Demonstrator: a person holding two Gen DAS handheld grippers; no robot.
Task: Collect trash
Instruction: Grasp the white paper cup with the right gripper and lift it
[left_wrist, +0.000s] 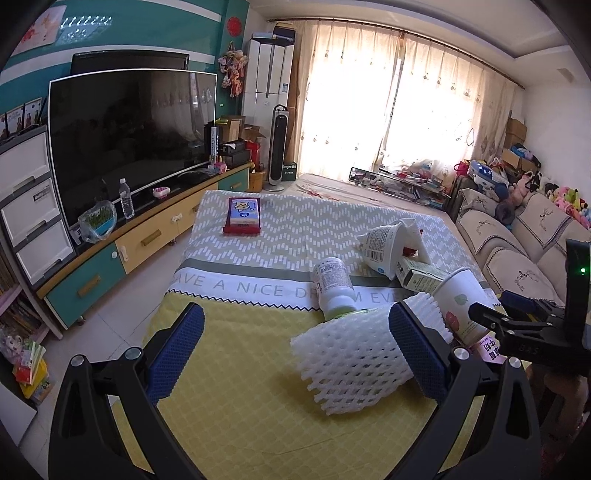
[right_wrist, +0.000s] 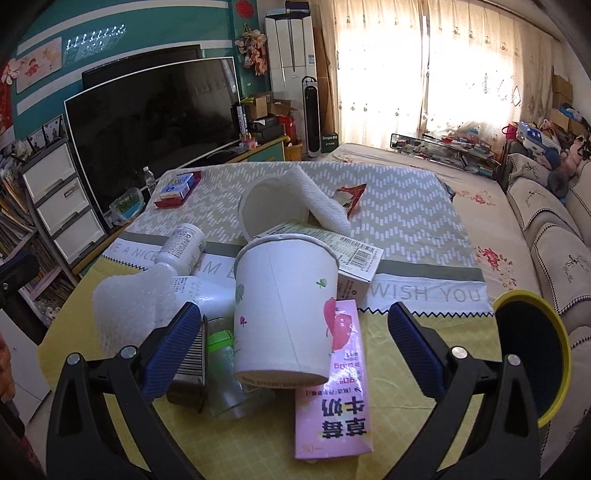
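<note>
Surface: table under a yellow, white and grey-green patterned cloth (right_wrist: 424, 229), trash heaped at the near side.

Item 1: white foam mesh fruit sleeve (left_wrist: 354, 354), lying on the yellow part of the cloth, touching or just beside one pad of the left gripper (left_wrist: 295, 354). Jaws spread wide, nothing clamped.

Item 2: white paper cup with leaf and pink print (right_wrist: 284, 302), tipped over on the pile, between the pads of the right gripper (right_wrist: 295, 350). Jaws apart, neither pad touching the cup as far as can be seen.

Item 3: pink milk carton with printed characters (right_wrist: 332, 398), flat beneath the cup.

Item 4: white plastic bottle with printed label (right_wrist: 183, 245), on its side.

Item 5: white round tub with barcode (left_wrist: 384, 247), tipped, crumpled white paper against it.

Item 6: pale cardboard box with barcode (right_wrist: 351, 258), behind the cup.

Item 7: clear container with green lid (right_wrist: 225, 373), partly hidden.

Item 8: red and blue packet (left_wrist: 243, 216), alone at the far end; whether it is trash cannot be told.

Status: gathered into one heap but nothing picked up; no bin or bag is visible. Judged early, collection nearly all remaining.
</note>
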